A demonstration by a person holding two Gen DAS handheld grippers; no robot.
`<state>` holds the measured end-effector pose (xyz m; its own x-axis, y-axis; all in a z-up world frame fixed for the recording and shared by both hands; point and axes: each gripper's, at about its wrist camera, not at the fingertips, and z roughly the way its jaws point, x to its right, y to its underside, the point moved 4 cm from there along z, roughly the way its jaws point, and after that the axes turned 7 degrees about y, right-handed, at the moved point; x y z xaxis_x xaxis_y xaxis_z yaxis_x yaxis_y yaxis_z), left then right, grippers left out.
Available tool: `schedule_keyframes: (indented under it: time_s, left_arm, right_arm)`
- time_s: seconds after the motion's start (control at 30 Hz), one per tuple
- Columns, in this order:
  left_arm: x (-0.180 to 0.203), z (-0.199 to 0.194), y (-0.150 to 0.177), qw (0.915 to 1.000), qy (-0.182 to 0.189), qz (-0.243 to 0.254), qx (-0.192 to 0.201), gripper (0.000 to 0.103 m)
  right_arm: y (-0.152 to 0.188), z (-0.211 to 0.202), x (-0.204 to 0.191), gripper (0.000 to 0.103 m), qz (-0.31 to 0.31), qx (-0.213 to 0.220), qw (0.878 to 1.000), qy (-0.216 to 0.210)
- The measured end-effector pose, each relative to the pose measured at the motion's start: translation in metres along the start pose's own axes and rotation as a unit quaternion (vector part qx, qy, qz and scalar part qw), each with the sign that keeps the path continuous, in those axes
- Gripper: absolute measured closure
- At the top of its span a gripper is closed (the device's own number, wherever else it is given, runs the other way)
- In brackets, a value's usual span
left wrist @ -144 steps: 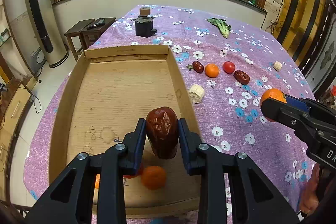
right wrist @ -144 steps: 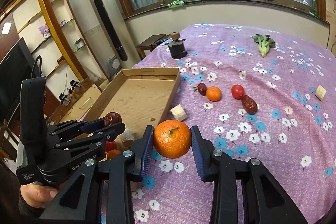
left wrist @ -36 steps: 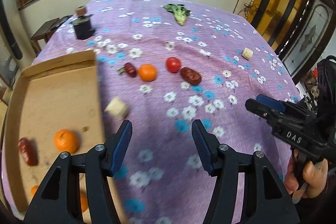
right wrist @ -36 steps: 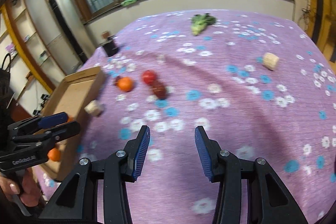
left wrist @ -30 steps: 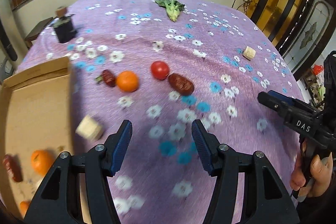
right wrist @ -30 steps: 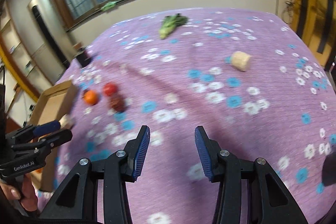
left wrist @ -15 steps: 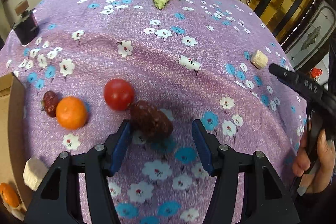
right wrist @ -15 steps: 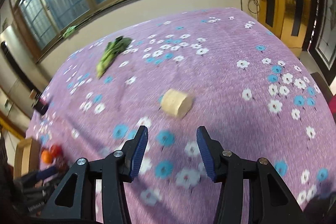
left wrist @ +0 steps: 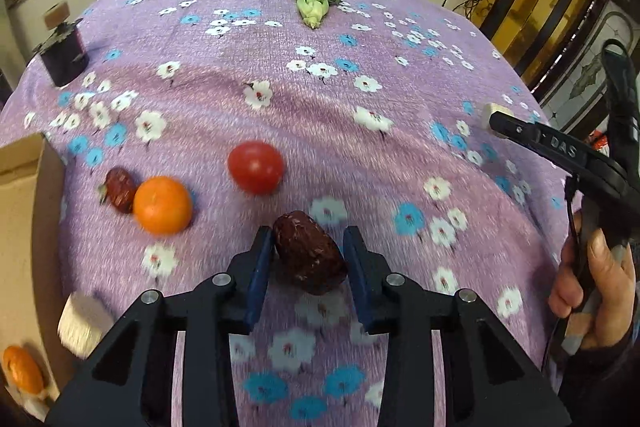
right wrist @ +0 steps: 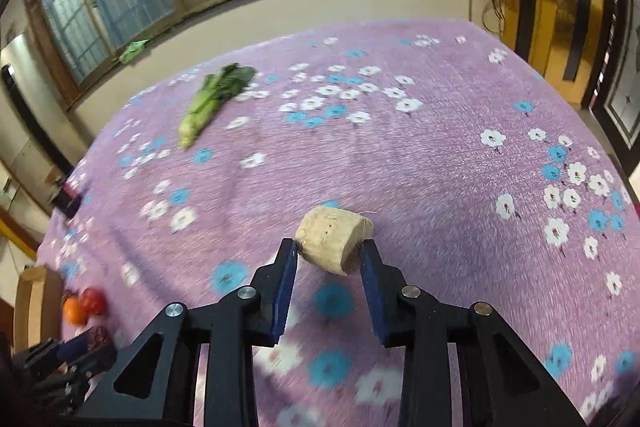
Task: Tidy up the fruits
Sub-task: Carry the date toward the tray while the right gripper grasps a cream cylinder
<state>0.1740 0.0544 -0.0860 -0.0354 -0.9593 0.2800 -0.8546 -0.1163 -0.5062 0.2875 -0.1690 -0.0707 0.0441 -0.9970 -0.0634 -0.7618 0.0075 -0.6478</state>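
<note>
Left wrist view, left to right: corner of cardboard box (left wrist: 24, 211) at frame edge, one orange (left wrist: 22, 369) inside at bottom; pale chunk (left wrist: 82, 323) on purple floral cloth (left wrist: 280, 107) just outside box wall. Small red date (left wrist: 120, 189) touching second orange (left wrist: 162, 205), smooth and round. Tomato (left wrist: 256, 167) glossy red, lying apart from both. Dark jar (left wrist: 64, 53) far back left; leafy green (left wrist: 312, 1) far back centre. Left gripper (left wrist: 308, 257) closing around big date (left wrist: 308, 257): dark maroon, wrinkled, oblong, lying tilted on cloth; left pad against it, right pad at its edge, contact there unclear. Right edge: right gripper (left wrist: 496, 121) held in hand (left wrist: 592, 295), tip against a pale piece. Right wrist view, left to right: box corner, orange and tomato small and blurred at lower left, left gripper below them with a dark date at its tip. Leafy green upper left. Centre: right gripper (right wrist: 330, 253) clamped onto stub (right wrist: 332, 241), a short cream cylinder, fibrous and speckled, lying on its side on cloth, both pads pressing its flanks.
</note>
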Motion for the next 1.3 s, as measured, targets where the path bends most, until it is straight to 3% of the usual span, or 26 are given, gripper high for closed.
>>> schedule_keyframes:
  time_s: [0.13, 0.2, 0.3, 0.4, 0.43, 0.47, 0.5, 0.63, 0.8, 0.87, 1.07, 1.3]
  left_arm:
    - [0.005, -0.022, 0.014, 0.9998, -0.007, 0.012, 0.012, 0.07]
    - [0.005, -0.031, 0.02, 0.9998, -0.004, 0.016, 0.014, 0.07]
    - [-0.001, -0.046, 0.03, 0.9997, -0.005, 0.014, 0.02, 0.07]
    - [-0.008, -0.058, 0.037, 0.9996, -0.007, 0.011, 0.026, 0.07]
    - [-0.01, -0.061, 0.039, 0.9996, -0.006, 0.009, 0.028, 0.07]
    - [-0.012, -0.064, 0.041, 0.9995, -0.004, 0.007, 0.029, 0.07]
    - [-0.013, -0.066, 0.042, 0.9995, -0.005, 0.007, 0.03, 0.07]
    - [-0.019, -0.072, 0.045, 0.9995, -0.004, 0.003, 0.032, 0.07]
    - [-0.022, -0.079, 0.05, 0.9994, 0.0, 0.002, 0.034, 0.07]
    - [-0.023, -0.082, 0.051, 0.9994, -0.001, 0.003, 0.035, 0.07]
    - [-0.029, -0.09, 0.055, 0.9992, -0.003, 0.0, 0.04, 0.07]
    - [-0.036, -0.105, 0.065, 0.9985, -0.02, 0.005, 0.051, 0.07]
  right_arm:
    - [0.024, -0.039, -0.027, 0.077, -0.023, 0.011, 0.999, -0.041]
    - [0.036, -0.052, -0.04, 0.103, -0.038, 0.013, 0.998, -0.054]
    - [0.053, -0.073, -0.058, 0.102, -0.05, 0.011, 0.995, -0.084]
    - [0.063, -0.081, -0.07, 0.1, -0.07, 0.013, 0.995, -0.073]
    - [0.065, -0.08, -0.074, 0.091, -0.078, 0.011, 0.995, -0.069]
    - [0.066, -0.079, -0.075, 0.075, -0.079, 0.011, 0.995, -0.062]
    - [0.067, -0.078, -0.077, 0.069, -0.081, 0.009, 0.995, -0.058]
    - [0.082, -0.075, -0.1, 0.058, -0.109, 0.0, 0.991, -0.077]
    - [0.089, -0.055, -0.109, 0.057, -0.147, 0.014, 0.989, 0.007]
    - [0.087, -0.05, -0.105, 0.064, -0.152, 0.02, 0.988, 0.027]
    - [0.085, -0.065, -0.091, 0.065, -0.117, 0.014, 0.993, -0.02]
    - [0.097, -0.111, -0.115, 0.065, -0.107, 0.026, 0.99, -0.086]
